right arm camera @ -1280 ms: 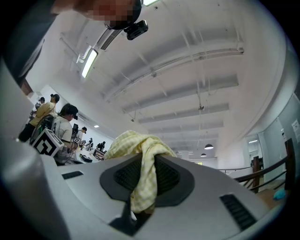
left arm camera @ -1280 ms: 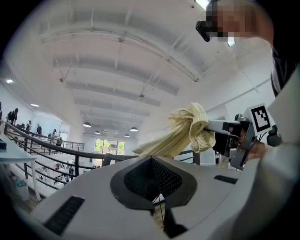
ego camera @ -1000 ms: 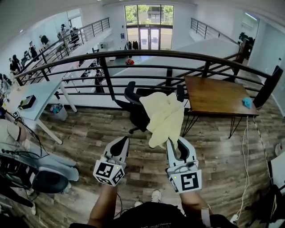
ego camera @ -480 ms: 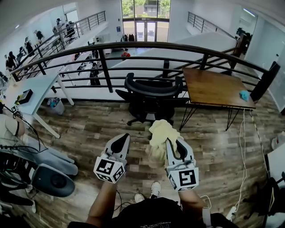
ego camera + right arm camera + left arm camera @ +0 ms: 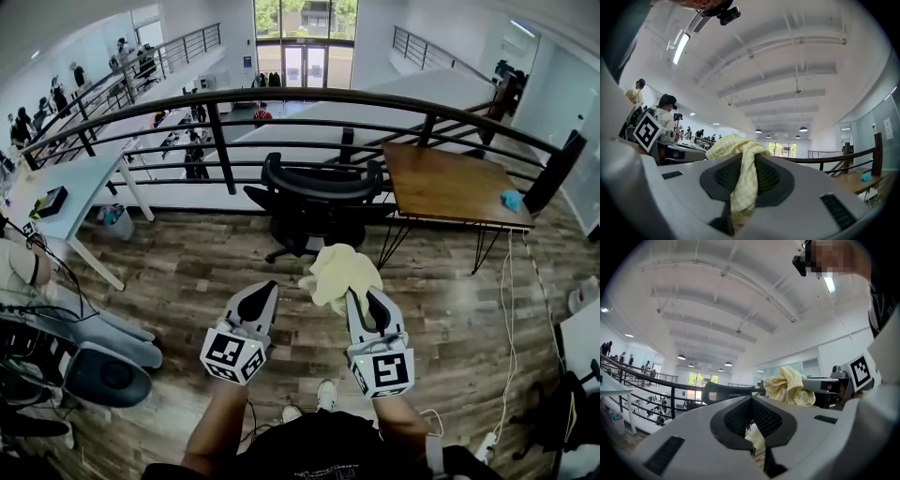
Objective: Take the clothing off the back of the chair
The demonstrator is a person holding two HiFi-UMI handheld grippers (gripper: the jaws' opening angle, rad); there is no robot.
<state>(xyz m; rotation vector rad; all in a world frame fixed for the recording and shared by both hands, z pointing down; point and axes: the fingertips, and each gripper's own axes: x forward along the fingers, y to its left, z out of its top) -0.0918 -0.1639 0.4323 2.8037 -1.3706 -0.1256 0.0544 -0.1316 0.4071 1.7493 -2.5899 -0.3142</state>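
White table [image 5: 66,192]: upper left of the head view, standing beside the dark railing [image 5: 225,127] that curves across the top of the frame.

Left gripper [image 5: 260,295]: lower middle, a little left of centre, held out over the wood-plank floor [image 5: 187,272]. In its own view, the two grey jaws are brought together at the tips and nothing is pinched between them.

Chair [image 5: 314,192]: black office chair at upper centre, just in front of the railing, with its curved back towards the person.

Clothing [image 5: 339,270]: pale yellow checked garment bunched into a loose ball at the centre of the frame. It sits below the chair in the picture, clear of the chair back and up off the floor. In the left gripper view it shows as a crumpled lump to the right.

Right gripper [image 5: 361,300]: lower middle, just right of the left one. Its jaws are clamped on a fold of the clothing, which drapes down between the black pads in its own view.

Wooden table [image 5: 450,187]: upper right, on thin dark legs, with a small blue object [image 5: 511,199] near its right end.
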